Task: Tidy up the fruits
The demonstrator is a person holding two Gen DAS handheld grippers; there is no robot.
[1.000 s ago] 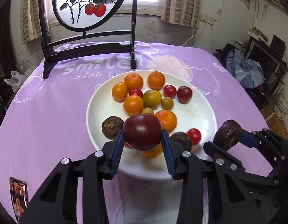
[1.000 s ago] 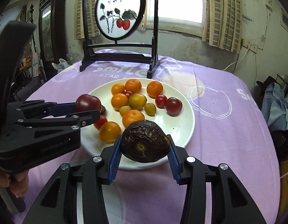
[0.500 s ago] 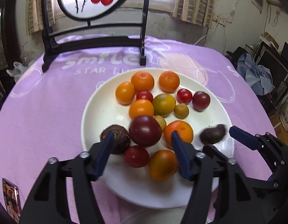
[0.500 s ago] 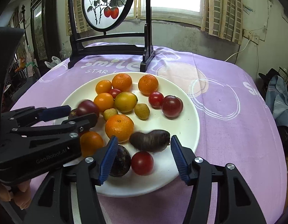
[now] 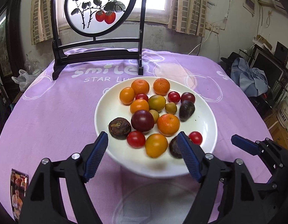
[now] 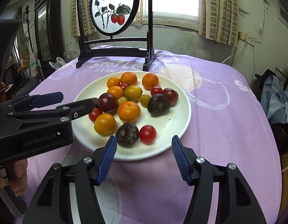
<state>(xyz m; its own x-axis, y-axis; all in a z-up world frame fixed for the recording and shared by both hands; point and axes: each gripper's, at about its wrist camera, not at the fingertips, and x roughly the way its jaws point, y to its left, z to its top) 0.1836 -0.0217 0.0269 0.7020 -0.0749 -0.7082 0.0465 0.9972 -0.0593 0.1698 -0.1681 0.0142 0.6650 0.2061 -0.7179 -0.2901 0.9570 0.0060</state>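
A white plate [image 5: 110, 110] [image 6: 173, 123] on the purple cloth holds several fruits: oranges, red tomatoes, small green fruits, a dark red plum [image 5: 142, 120] [image 6: 107, 102] and dark wrinkled passion fruits [image 5: 187, 108] [image 6: 158, 104]. My left gripper [image 5: 143, 156] is open and empty at the plate's near edge. It shows from the side in the right wrist view [image 6: 69, 100]. My right gripper [image 6: 143, 156] is open and empty at the plate's near rim, behind another passion fruit [image 6: 127, 134]. Its blue pad shows in the left wrist view [image 5: 244, 146].
A dark wooden stand with a round painted screen [image 5: 99, 9] [image 6: 114, 7] stands at the table's far side. A small photo card [image 5: 18, 196] lies near the front left edge. Clothes and clutter [image 5: 250, 78] sit off the table's right.
Both grippers opened and let go: the plum and the passion fruit now lie on the plate. Both grippers then drew back toward the near rim and rose.
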